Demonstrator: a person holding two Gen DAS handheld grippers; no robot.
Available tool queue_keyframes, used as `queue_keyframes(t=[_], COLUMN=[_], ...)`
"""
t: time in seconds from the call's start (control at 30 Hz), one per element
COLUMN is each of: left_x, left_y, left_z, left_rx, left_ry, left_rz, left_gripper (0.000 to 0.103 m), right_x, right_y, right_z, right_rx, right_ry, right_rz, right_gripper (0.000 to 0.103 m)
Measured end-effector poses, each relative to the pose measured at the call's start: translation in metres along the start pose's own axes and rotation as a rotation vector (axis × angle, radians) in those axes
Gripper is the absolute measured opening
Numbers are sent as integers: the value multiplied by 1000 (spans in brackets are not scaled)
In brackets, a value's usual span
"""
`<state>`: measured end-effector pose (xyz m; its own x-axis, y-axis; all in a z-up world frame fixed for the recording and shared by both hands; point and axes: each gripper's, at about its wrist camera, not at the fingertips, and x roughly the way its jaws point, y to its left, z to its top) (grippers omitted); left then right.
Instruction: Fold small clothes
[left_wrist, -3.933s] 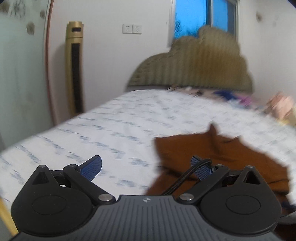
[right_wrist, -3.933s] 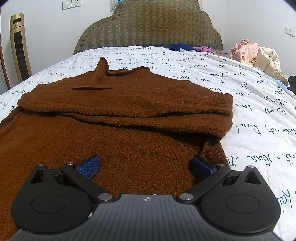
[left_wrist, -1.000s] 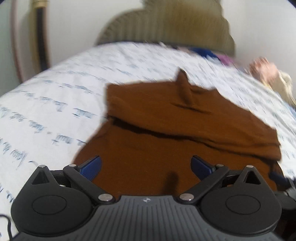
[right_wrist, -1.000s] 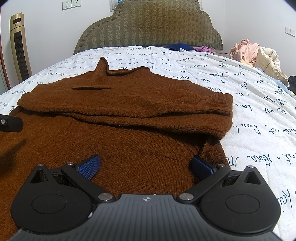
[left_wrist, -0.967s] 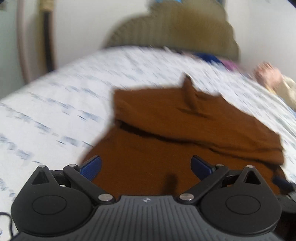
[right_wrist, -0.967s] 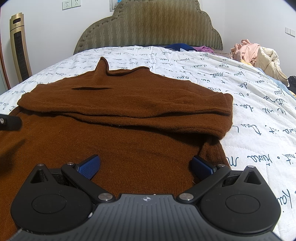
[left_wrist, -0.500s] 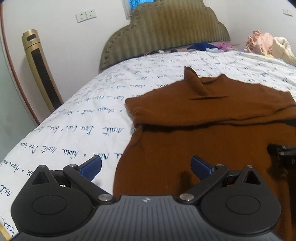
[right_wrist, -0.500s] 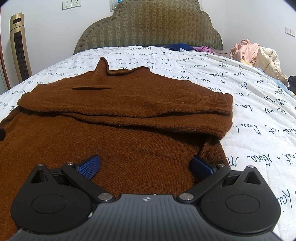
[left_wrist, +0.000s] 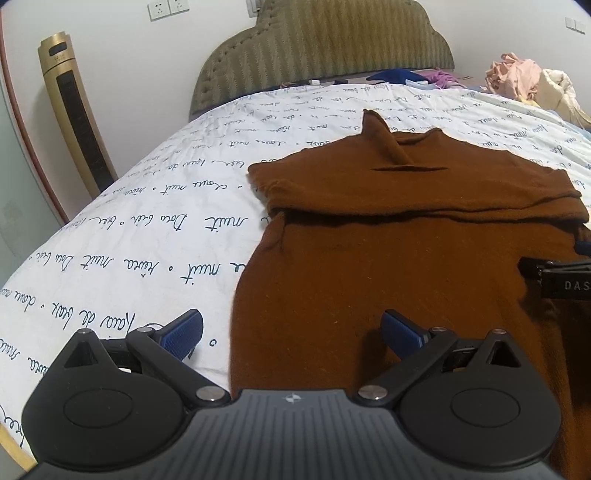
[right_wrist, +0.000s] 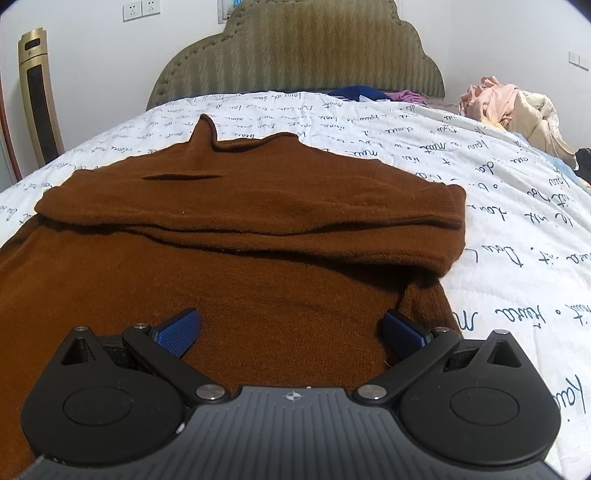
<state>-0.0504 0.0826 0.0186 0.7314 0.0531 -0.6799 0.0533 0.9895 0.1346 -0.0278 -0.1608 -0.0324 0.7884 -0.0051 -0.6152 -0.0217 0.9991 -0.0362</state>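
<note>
1. Bed (left_wrist: 155, 221) with script-print sheet carries the sweater (right_wrist: 229, 266) — flat, sleeves folded across the chest.
2. Left gripper (left_wrist: 291, 332) and right gripper (right_wrist: 290, 328) gape wide at the near hem corners, holding nothing.
3. Risk — pinching one knit layer, or sheet too, drags the sleeves askew.

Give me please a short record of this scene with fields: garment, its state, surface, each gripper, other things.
garment: brown sweater
state: lies flat, sleeves folded across the chest, lower body not yet folded
surface: bed with white quilt with script print
left gripper: open, over the sweater's left edge, holds nothing
right gripper: open, over the lower right part, holds nothing
other things: green headboard, gold tower fan, pile of clothes at the far right
</note>
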Motion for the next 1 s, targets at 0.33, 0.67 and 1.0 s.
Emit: queue_keyframes(t=[0.33,0.67,1.0], left_x=[-13,-23,-4], left_y=[28,69,68], left_z=[-12,-34,-40], left_rx=[-6,-51,-116], left_ry=[19,86,137], left_rz=[-90,-285,-399], left_gripper=[103,102,79], right_x=[-95,-162,-138], right_y=[-29,-83,-52], right_z=[-15,-62,-81], right_rx=[22,117,95], right_ry=[-141,-57,100], right_rz=[125,54,165], right_gripper=[103,102,53])
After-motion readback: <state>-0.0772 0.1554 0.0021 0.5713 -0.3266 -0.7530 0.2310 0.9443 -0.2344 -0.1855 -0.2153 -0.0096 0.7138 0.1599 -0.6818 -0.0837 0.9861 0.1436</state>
